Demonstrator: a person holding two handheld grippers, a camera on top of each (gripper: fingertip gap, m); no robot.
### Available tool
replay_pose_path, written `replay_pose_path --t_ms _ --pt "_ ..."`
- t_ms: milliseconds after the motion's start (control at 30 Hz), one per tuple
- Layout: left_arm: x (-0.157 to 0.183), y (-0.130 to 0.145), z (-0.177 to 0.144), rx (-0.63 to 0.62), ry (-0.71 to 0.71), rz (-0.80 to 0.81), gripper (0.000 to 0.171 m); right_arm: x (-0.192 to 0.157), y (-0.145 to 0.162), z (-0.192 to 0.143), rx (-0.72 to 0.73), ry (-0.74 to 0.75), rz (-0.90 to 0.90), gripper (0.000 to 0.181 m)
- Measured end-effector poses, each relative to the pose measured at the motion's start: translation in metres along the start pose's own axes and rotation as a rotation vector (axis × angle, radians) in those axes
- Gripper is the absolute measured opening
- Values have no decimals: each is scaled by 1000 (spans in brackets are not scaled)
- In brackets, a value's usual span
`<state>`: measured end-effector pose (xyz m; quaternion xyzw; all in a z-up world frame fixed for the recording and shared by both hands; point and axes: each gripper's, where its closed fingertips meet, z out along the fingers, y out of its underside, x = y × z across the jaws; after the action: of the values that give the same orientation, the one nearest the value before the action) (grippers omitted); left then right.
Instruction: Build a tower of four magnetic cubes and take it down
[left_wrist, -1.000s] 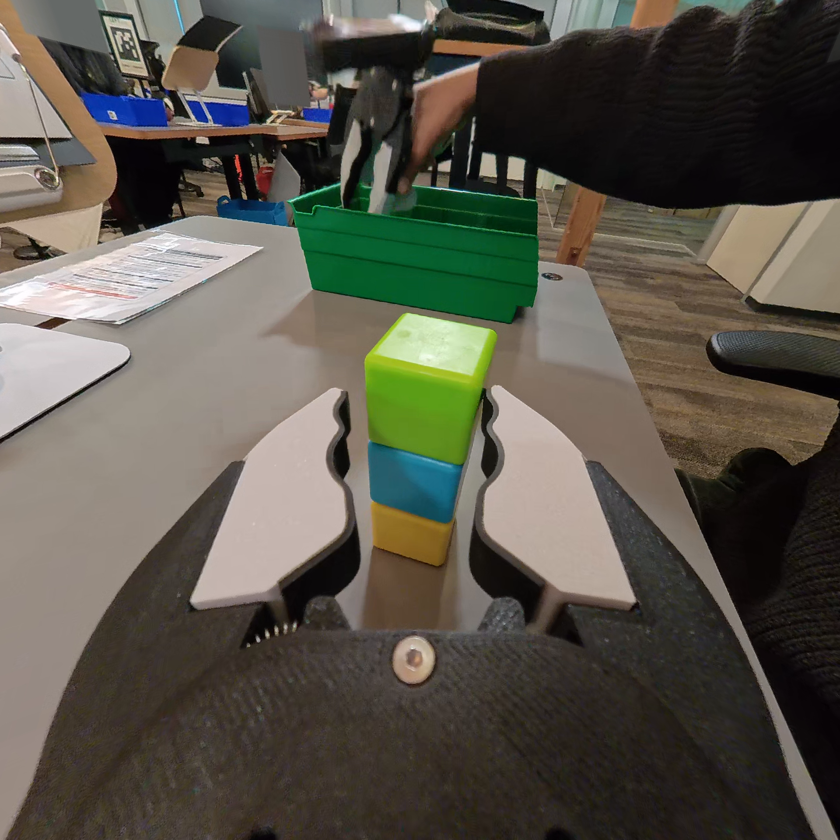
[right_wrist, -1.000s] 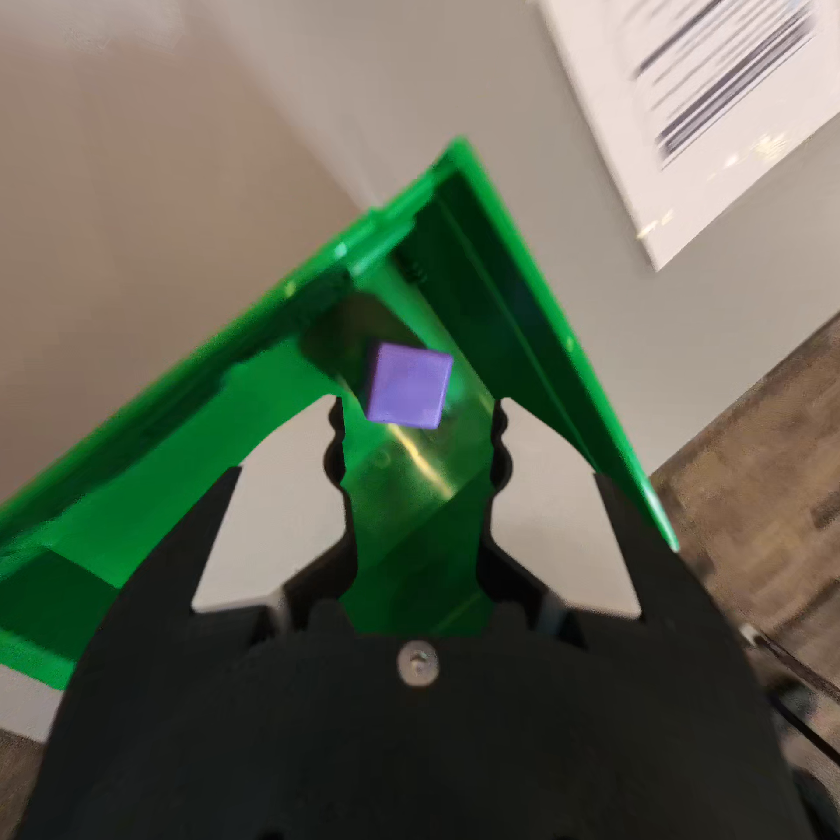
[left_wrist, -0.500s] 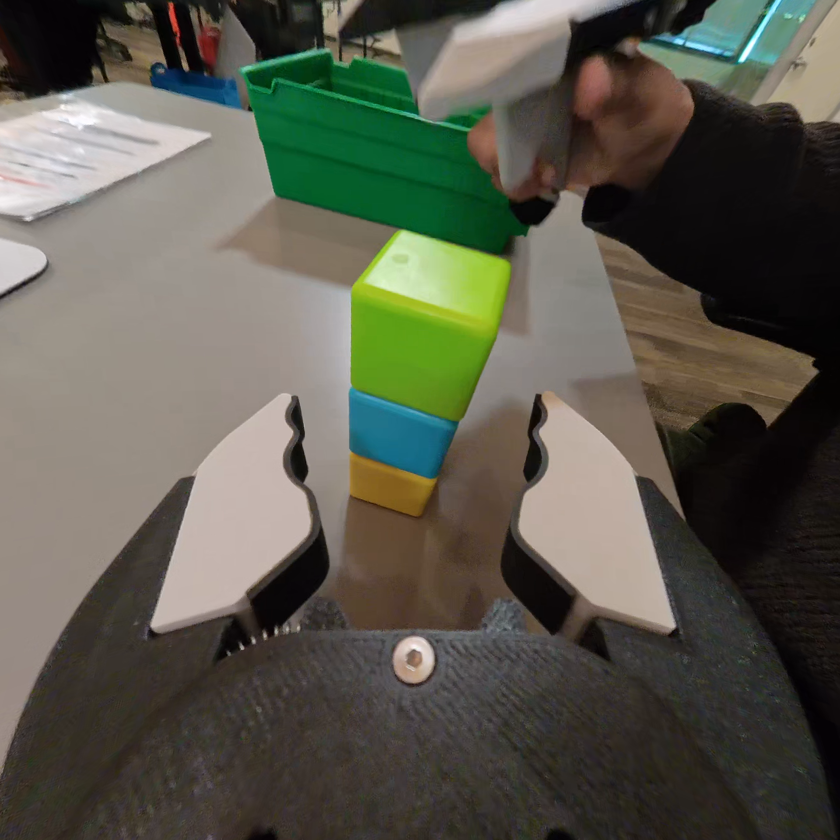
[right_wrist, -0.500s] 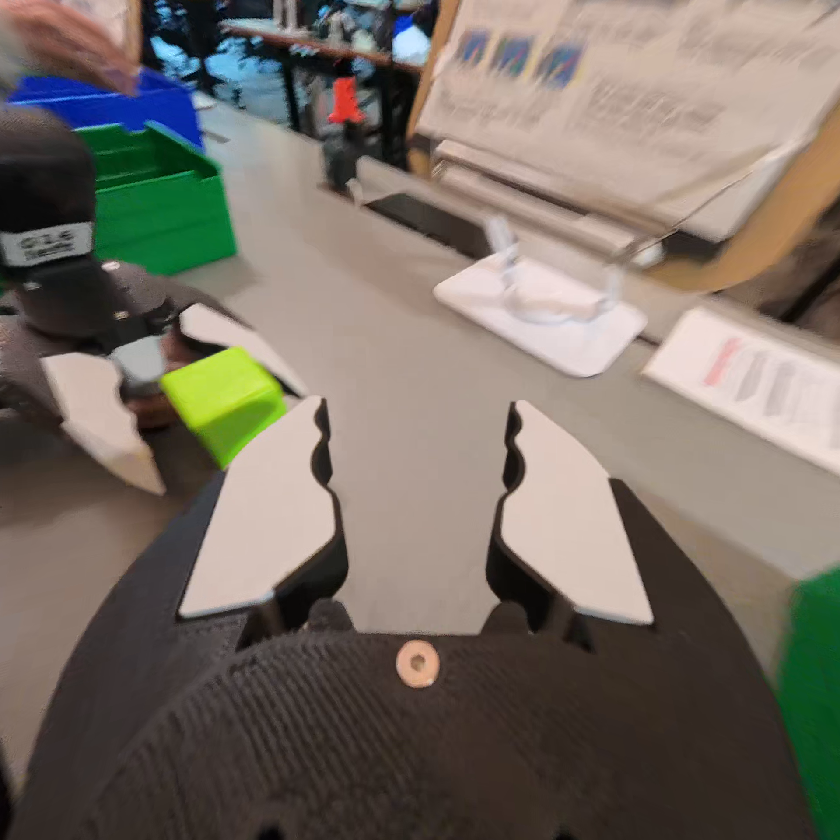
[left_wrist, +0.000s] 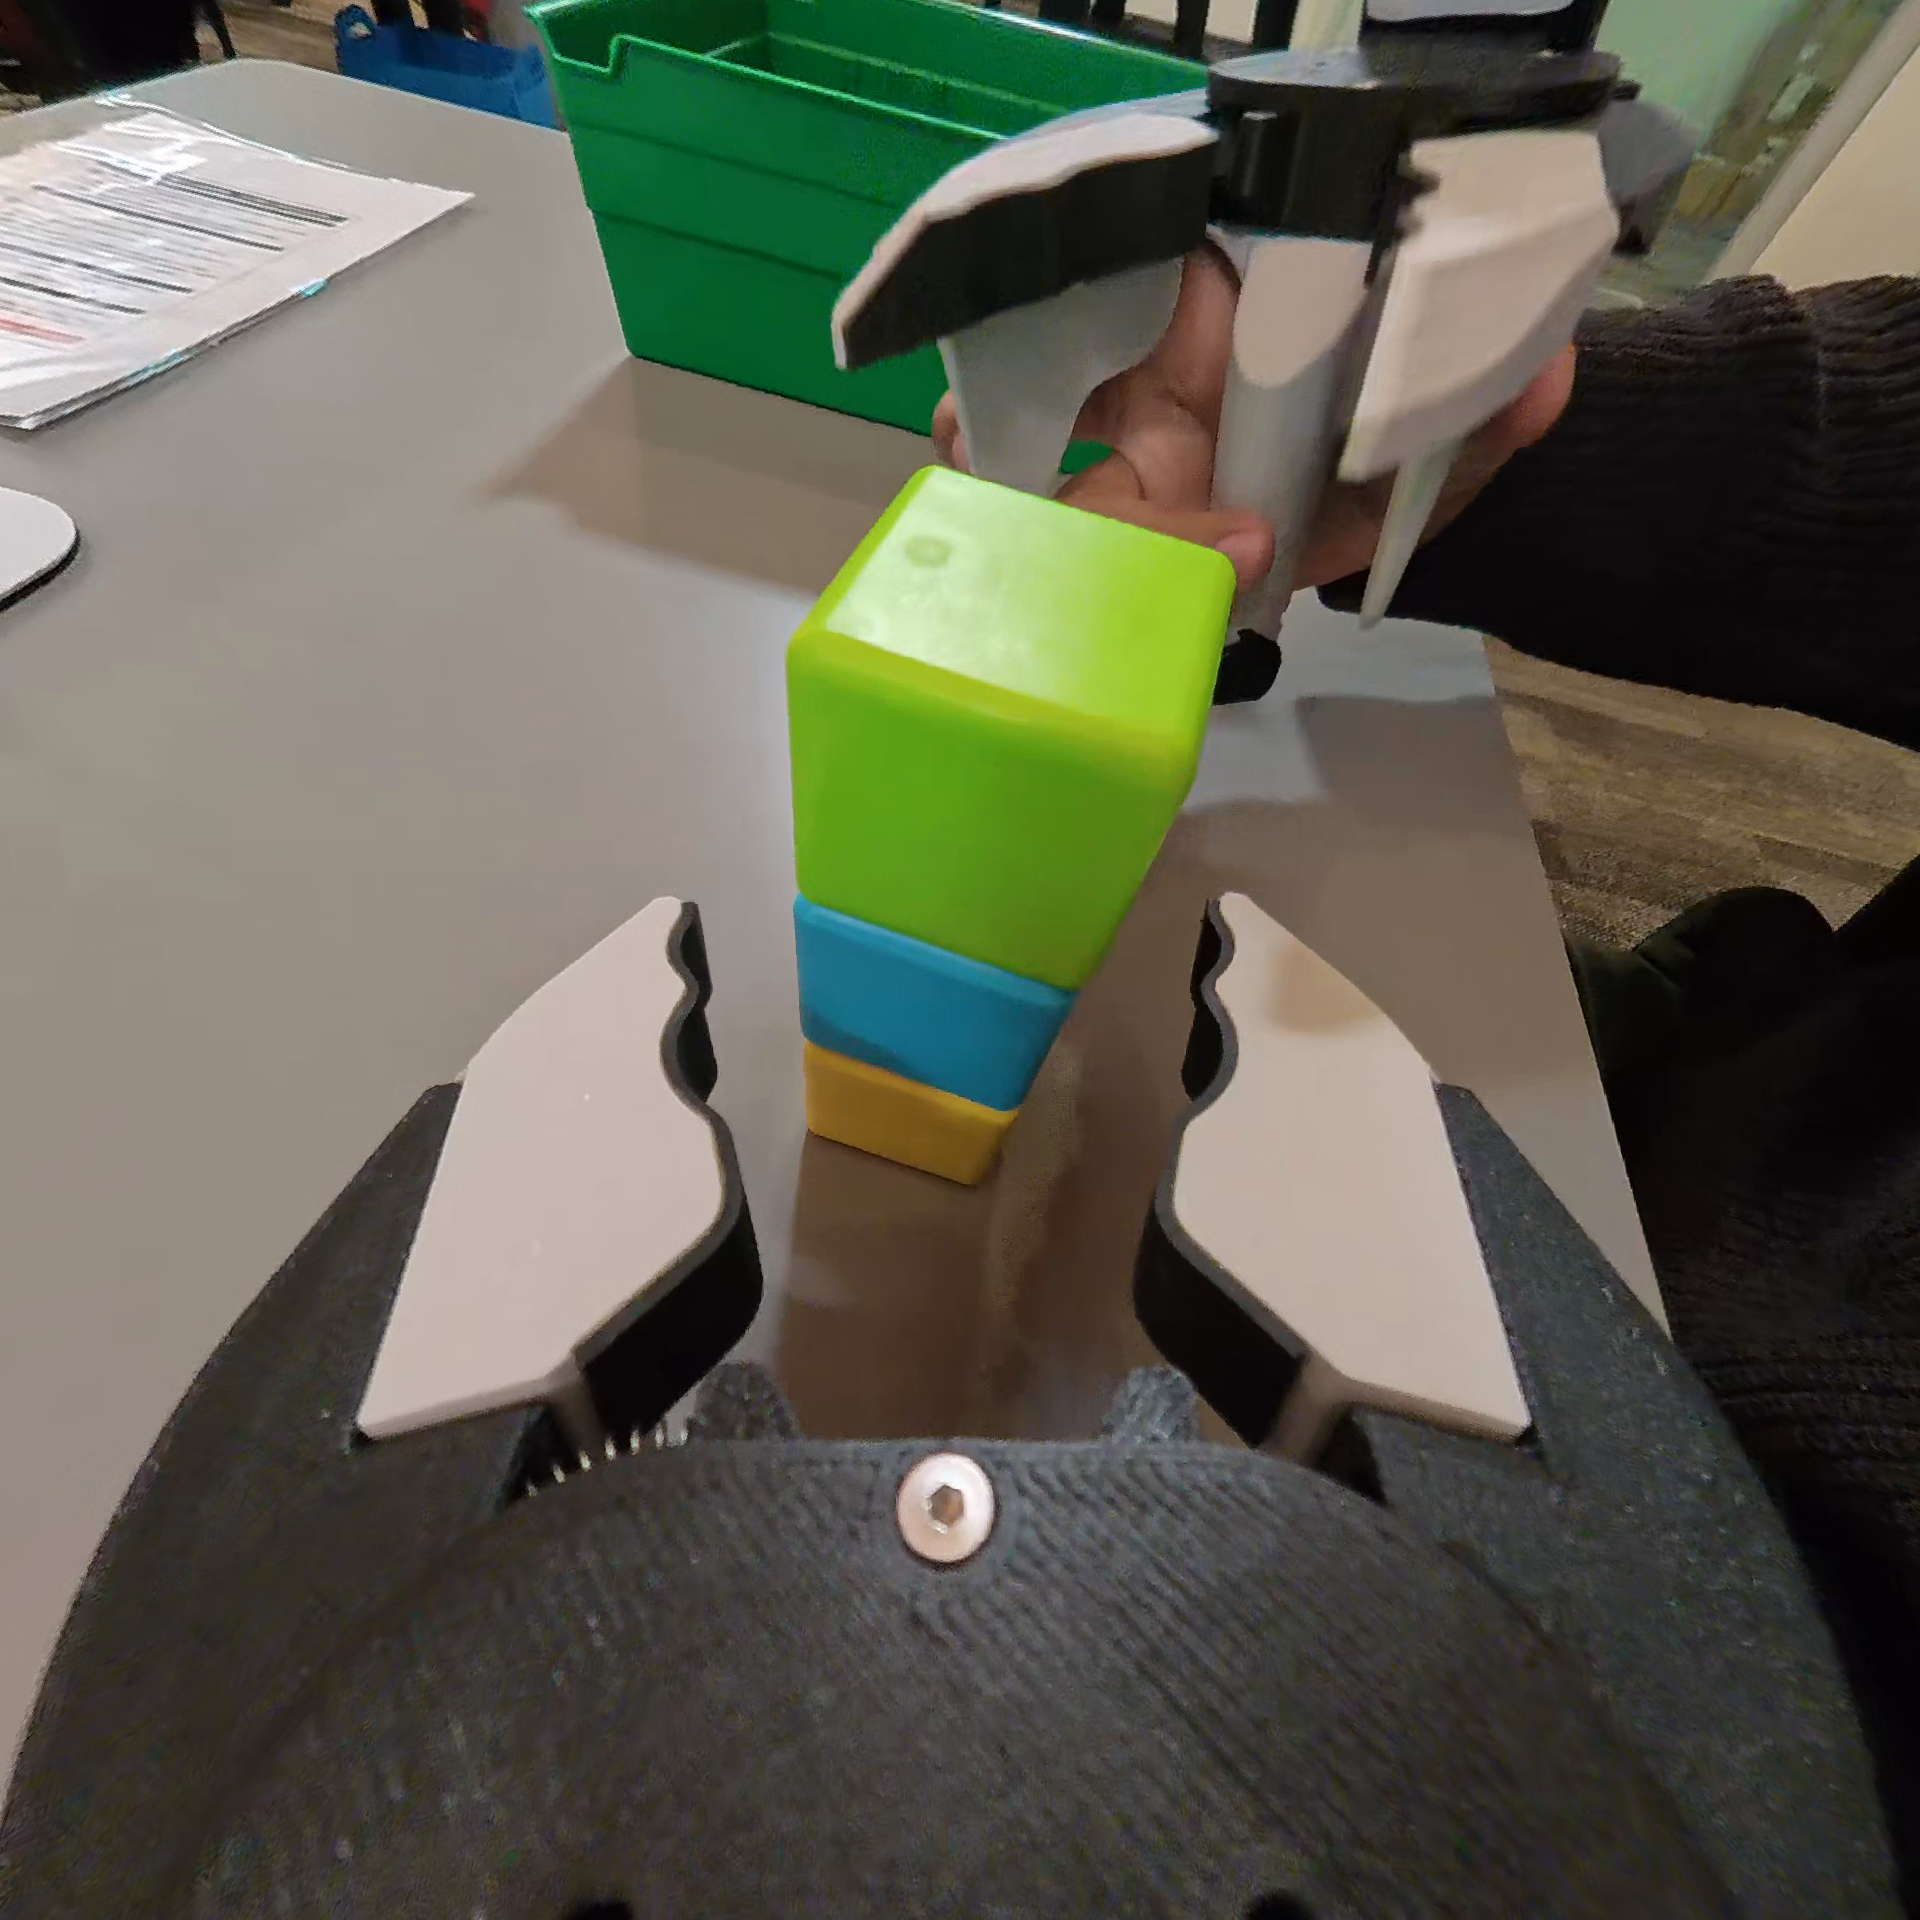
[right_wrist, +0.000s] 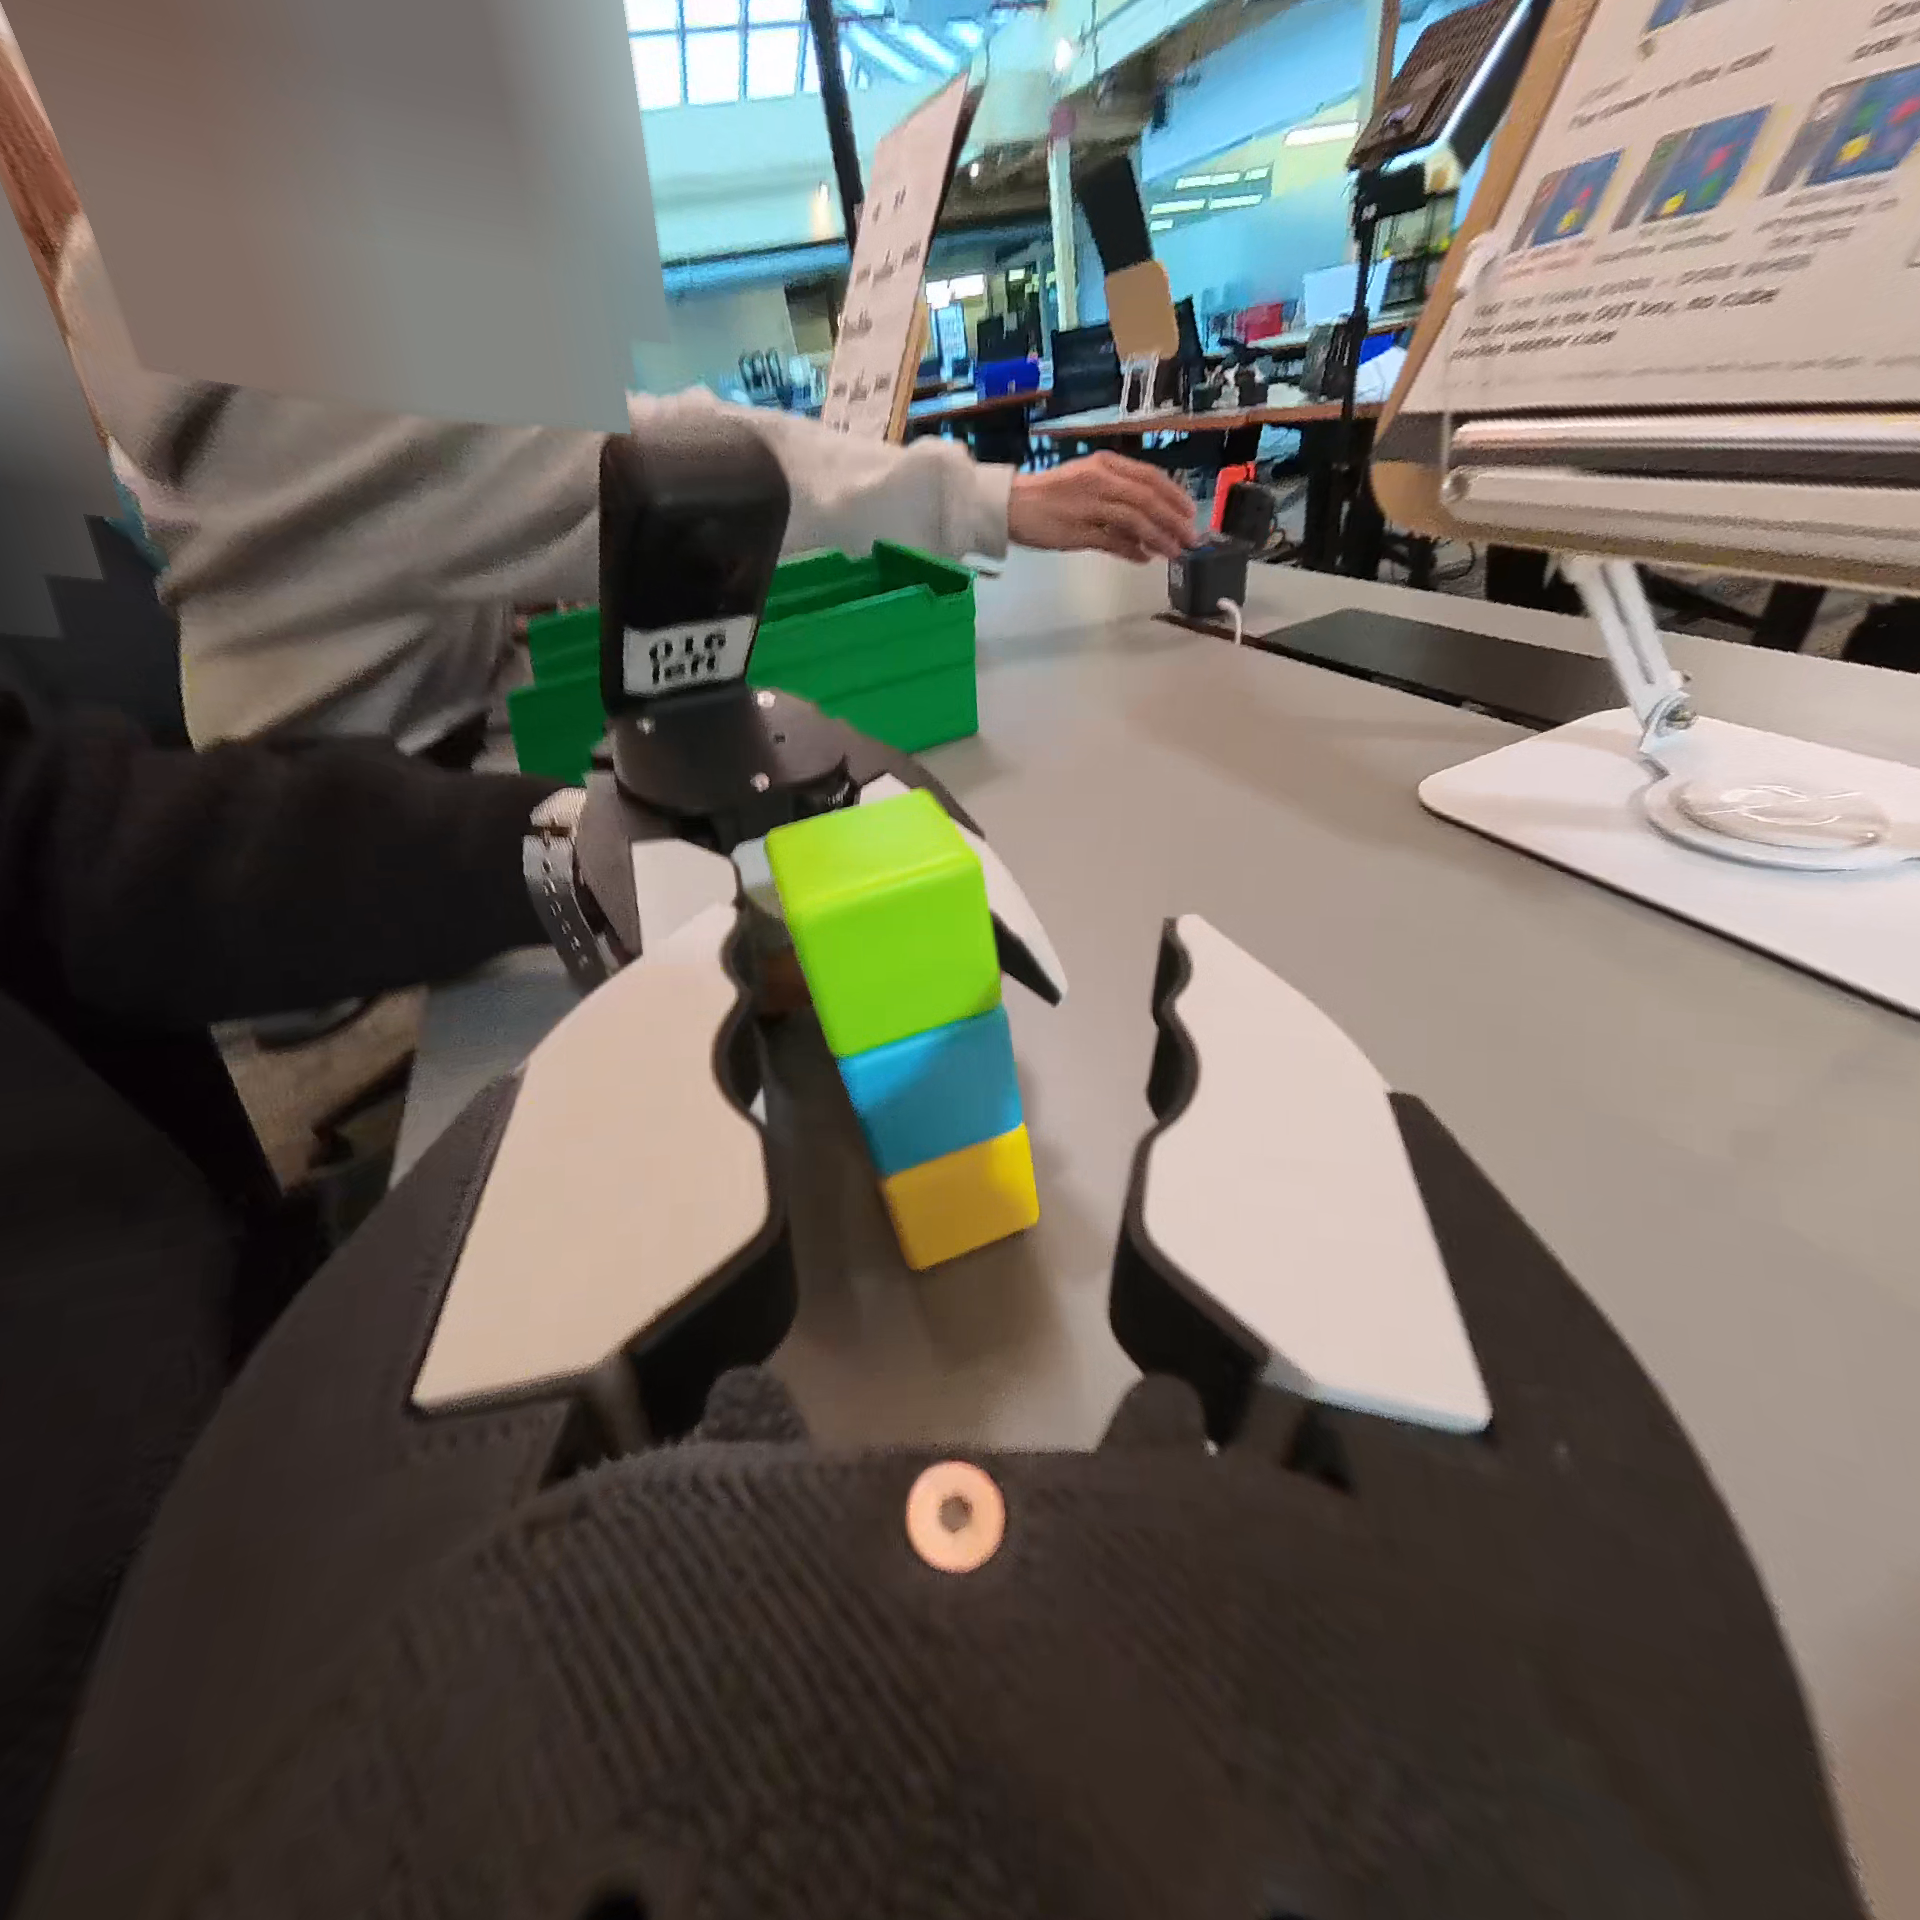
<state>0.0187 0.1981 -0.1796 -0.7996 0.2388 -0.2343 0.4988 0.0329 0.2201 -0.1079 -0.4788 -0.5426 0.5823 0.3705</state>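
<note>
Three cubes, one stack on the tabletop (left_wrist: 312, 675): green cube (left_wrist: 987, 748) atop blue cube (left_wrist: 925, 1023) atop yellow cube (left_wrist: 899, 1127). Two claws flank it from opposite sides, left claw (left_wrist: 948, 997) and right claw (right_wrist: 951, 1023), both spread apart, gripping nothing. One green bin (left_wrist: 748, 197) sits beyond the stack; contents not visible.

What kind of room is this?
Probably a big shared lab or workshop: rows of desks stretch far back, a green bin sits on the grey table, and an instruction board stands beside it.
</note>
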Motion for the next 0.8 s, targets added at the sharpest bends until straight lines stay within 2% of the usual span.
replay_pose_path --t_ms 267,567,800 --pt "0 -1 -3 13 0 19 76 -11 14 12 -50 -18 -83 72" --pt "-2 6 -4 -36 -12 123 72 -4 14 7 -37 2 -93 67" --pt "6 5 -4 -32 77 178 65 -14 22 13 -62 -29 -134 65"
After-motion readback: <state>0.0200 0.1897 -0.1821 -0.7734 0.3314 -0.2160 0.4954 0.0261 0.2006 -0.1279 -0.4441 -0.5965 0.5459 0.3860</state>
